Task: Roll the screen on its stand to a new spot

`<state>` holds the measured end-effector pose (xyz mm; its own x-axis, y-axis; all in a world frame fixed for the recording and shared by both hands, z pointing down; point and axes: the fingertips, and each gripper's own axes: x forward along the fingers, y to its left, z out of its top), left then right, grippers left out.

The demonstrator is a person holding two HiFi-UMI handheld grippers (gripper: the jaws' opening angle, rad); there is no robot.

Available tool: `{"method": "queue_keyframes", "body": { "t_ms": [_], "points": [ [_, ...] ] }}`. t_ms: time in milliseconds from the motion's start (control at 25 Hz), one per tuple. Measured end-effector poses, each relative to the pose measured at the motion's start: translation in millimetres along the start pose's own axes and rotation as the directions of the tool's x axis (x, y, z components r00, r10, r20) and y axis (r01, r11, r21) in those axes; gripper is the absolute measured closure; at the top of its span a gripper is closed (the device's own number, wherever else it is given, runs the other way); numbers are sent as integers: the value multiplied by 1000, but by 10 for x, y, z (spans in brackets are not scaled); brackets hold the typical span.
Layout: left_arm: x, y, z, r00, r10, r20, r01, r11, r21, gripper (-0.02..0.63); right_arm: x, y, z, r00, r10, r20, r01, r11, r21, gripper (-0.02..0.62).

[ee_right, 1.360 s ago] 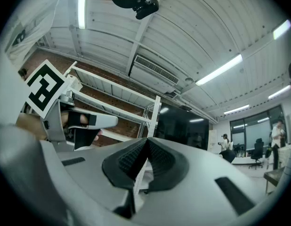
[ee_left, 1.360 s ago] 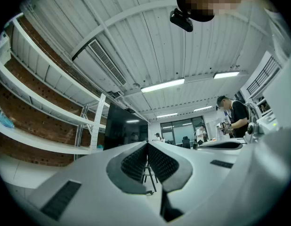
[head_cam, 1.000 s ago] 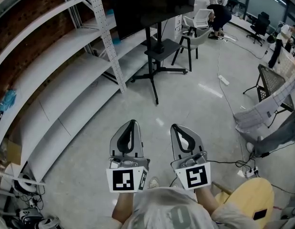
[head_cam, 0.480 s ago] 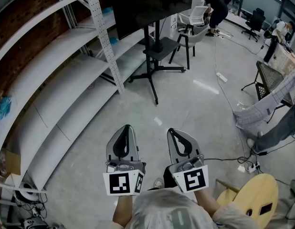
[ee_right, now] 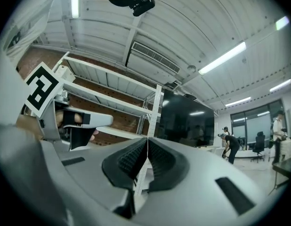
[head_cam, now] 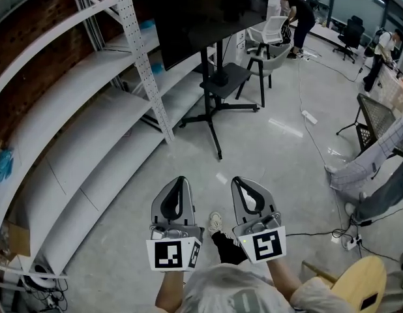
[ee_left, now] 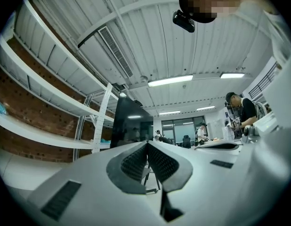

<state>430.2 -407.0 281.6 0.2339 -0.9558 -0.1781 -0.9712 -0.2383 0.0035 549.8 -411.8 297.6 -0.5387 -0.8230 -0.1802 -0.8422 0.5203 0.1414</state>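
Your left gripper (head_cam: 181, 180) and right gripper (head_cam: 241, 180) sit side by side, well short of the screen and aimed at it. Each claw is pressed together on nothing. I judge that this suits an approach: there is nothing to carry yet, and two level, paired hands are ready to take the stand from both sides. Your shoe (head_cam: 215, 222) shows between them, on the near side of the screen.

The screen (head_cam: 201, 12) stands ahead, well apart from both claws and untouched. It is a large black panel, switched off and glossy enough to mirror the ceiling lights. Its upper edge runs out of the head view. It sits on a black stand (head_cam: 217, 57) with a thin post, a small black tray (head_cam: 225, 78) below the panel, and thin legs splayed over the pale floor, one reaching your way. Whether the legs end in wheels is too small to tell.

A white rack (head_cam: 139, 64) stands just beside the screen's left edge, so clearance there looks tight. Beyond the screen, to its right, sits a chair (head_cam: 270, 41).
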Motion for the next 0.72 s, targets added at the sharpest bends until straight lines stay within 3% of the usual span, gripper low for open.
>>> {"method": "queue_keyframes", "body": {
  "t_ms": [240,480,720],
  "points": [
    [810,533,-103,1000,21,8,-21,998,51,591,974,-461,-233,1000,-22,17,22,1000,-16,575],
    [1869,1185,3,999,26,32,-29,995,91,592,2206,-872,-177,997,-30,66,33,999,-42,574],
    [2706,1709,31,997,30,70,-35,997,73,591,3189,-975,-172,995,13,97,-10,999,-34,574]
  ]
}}
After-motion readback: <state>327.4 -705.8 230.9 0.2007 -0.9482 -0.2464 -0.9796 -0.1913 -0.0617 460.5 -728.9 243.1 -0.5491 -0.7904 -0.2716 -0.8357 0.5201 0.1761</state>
